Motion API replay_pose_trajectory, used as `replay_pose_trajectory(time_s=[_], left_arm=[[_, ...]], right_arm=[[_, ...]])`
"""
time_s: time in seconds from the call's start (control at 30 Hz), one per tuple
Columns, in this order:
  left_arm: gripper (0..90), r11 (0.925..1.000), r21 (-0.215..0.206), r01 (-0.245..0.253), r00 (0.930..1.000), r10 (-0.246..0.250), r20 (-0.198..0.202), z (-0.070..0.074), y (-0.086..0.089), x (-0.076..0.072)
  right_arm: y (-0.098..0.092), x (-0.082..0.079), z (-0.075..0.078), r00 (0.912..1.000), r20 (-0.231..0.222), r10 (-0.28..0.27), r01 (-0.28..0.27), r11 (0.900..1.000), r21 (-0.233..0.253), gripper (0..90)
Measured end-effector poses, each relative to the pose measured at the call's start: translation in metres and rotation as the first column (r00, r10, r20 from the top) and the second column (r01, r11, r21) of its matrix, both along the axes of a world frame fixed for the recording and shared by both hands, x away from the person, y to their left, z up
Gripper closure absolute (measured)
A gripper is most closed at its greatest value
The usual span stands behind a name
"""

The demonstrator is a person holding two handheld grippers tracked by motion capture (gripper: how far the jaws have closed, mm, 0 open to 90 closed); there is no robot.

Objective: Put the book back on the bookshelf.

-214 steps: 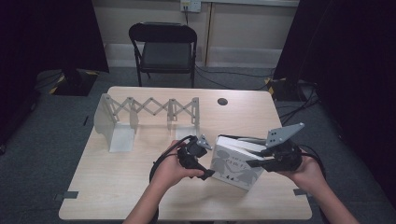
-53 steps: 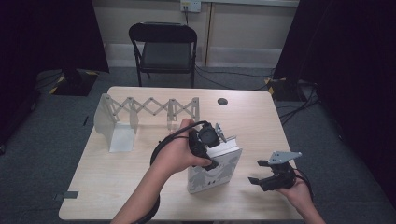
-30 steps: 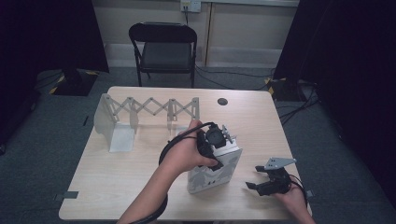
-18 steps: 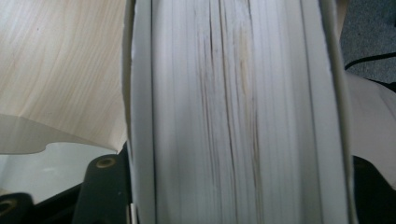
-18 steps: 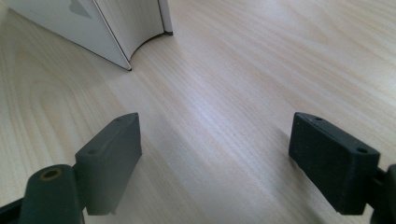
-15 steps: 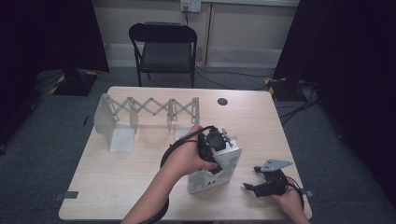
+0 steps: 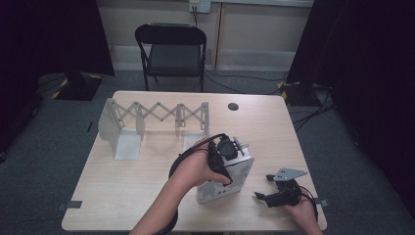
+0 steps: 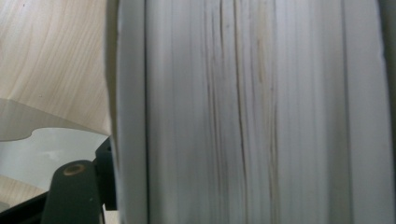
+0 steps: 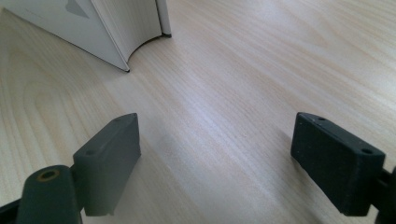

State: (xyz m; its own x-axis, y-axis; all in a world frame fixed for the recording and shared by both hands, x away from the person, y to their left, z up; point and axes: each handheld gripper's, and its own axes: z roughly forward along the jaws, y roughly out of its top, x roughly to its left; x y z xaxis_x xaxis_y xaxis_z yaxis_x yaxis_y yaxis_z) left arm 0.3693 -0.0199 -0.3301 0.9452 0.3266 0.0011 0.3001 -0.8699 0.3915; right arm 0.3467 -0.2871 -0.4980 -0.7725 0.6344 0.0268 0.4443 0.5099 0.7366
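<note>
a: status of both tongs and the book?

b: the white book [image 7: 226, 178] stands upright on the table [image 7: 122, 176], near the front edge, right of centre. the left tongs [image 7: 226, 151] sit at its top edge, and the left gripper view looks straight onto the page block [image 8: 252, 112] at close range. one black jaw lies against the cover; the other jaw is hidden, so i judge the tongs closed on the book, not confirmed. the right tongs [image 7: 274, 196] are wide open, hold nothing, and hover low over the table just right of the book, apart from it.

a: failure modes from here?

b: the book rests on a narrow edge. if the left tongs let go or slip on the smooth cover, it is likely to tip flat. a grip on the cover alone may let the pages fan open. the right tongs could knock the lower corner [image 9: 126, 69] if they sweep in low.

a: surface and room?

b: pale wood-grain table, smooth. an expanding white rack [image 7: 147, 120] stands at the far left, and a dark round disc [image 7: 233, 106] lies near the far edge. grey carpet, a black folding chair [image 7: 171, 49] beyond the table, dark curtains at both sides.
</note>
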Motion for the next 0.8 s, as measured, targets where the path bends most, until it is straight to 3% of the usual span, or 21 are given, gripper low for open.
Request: replay_pose_trajectory(time_s=[0.1,0.13,0.27,0.4,0.8], left_arm=[[27.4,0.9998,0.005,-0.021,0.9998,0.021,0.005,0.0,0.0,-0.001],[30.6,0.9997,0.001,-0.022,0.9995,0.022,0.023,0.0,0.0,-0.003],[38.7,0.9993,0.037,-0.001,0.9987,-0.001,0.051,0.003,-0.003,-0.006],[48.2,0.9997,0.019,-0.012,0.9997,0.012,0.02,0.008,-0.002,-0.006],[50.3,0.9986,0.026,-0.047,0.9989,0.047,0.006,0.01,-0.002,-0.008]], right_arm=[[0.0,0.0,-0.001,1.0,0.004,-0.001,0.001,1.0,0.003,15.2],[0.0,0.0,-0.001,1.0,0.005,-0.002,0.002,1.0,0.003,15.2],[0.001,-0.001,-0.001,0.9999,0.014,0.0,0.0,1.0,-0.008,15.2],[0.001,-0.001,-0.001,0.9999,0.013,0.0,0.0,1.0,-0.01,15.2],[0.001,-0.001,-0.001,0.9999,0.014,-0.001,0.001,1.0,-0.01,15.2]])
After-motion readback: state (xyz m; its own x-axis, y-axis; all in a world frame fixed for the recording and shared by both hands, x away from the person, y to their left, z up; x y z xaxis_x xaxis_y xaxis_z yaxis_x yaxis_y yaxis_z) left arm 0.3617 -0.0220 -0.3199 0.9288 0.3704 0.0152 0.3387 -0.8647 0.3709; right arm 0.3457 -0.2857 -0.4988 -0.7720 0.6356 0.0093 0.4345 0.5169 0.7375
